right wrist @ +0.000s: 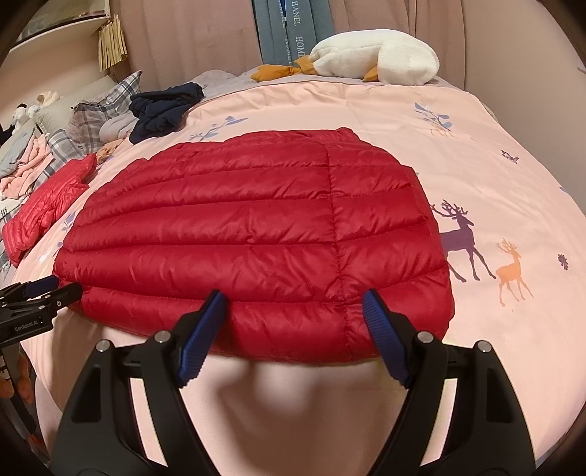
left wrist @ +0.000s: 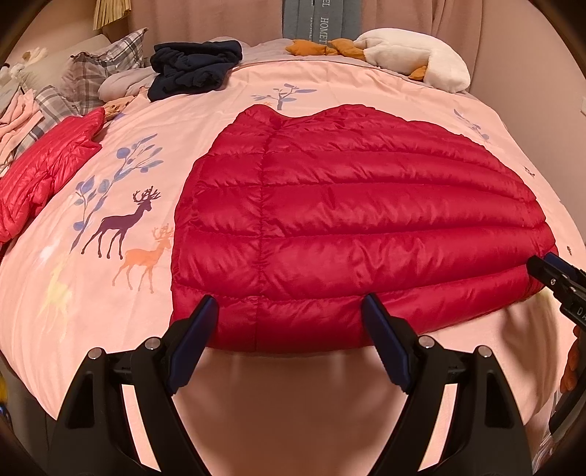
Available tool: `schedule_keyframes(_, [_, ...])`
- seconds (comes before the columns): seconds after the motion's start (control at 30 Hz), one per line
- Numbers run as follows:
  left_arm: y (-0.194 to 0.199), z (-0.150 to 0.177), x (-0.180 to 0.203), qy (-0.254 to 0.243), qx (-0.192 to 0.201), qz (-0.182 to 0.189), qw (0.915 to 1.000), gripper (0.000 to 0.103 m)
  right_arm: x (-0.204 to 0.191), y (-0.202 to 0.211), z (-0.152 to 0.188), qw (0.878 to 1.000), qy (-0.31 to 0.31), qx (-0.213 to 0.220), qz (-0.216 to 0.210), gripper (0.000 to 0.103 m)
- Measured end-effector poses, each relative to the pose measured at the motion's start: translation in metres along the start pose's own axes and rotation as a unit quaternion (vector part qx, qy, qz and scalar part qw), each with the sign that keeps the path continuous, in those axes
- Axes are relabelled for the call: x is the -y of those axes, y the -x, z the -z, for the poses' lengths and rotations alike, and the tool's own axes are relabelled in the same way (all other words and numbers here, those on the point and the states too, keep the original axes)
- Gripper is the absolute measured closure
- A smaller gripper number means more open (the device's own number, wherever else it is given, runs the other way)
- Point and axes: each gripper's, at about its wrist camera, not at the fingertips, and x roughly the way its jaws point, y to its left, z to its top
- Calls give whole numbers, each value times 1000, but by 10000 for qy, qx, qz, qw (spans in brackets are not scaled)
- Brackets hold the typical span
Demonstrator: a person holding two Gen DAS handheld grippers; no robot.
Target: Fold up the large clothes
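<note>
We looked across a bed (left wrist: 329,95) spread with a pink deer-print cover; pinkish curtains (right wrist: 205,40) hung along the far wall; a blue-grey lettered panel (right wrist: 289,33) stood between them; plaid pillows (left wrist: 106,66) lay at the left; the light was warm and dim.

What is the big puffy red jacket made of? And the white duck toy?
The big puffy red quilted jacket looks like thin shiny nylon with soft filling, maybe down: it gleams and bulges between stitched rows. The white plush duck toy looks like fuzzy fleece stuffed soft: its surface is matte and fluffy.
</note>
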Motion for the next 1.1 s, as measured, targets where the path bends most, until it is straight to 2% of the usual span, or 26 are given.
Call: schedule_keyframes(1.1, [2,3,-14,186,-56,-145,9997,21,10,3,7,9999,-125,-26,104,24])
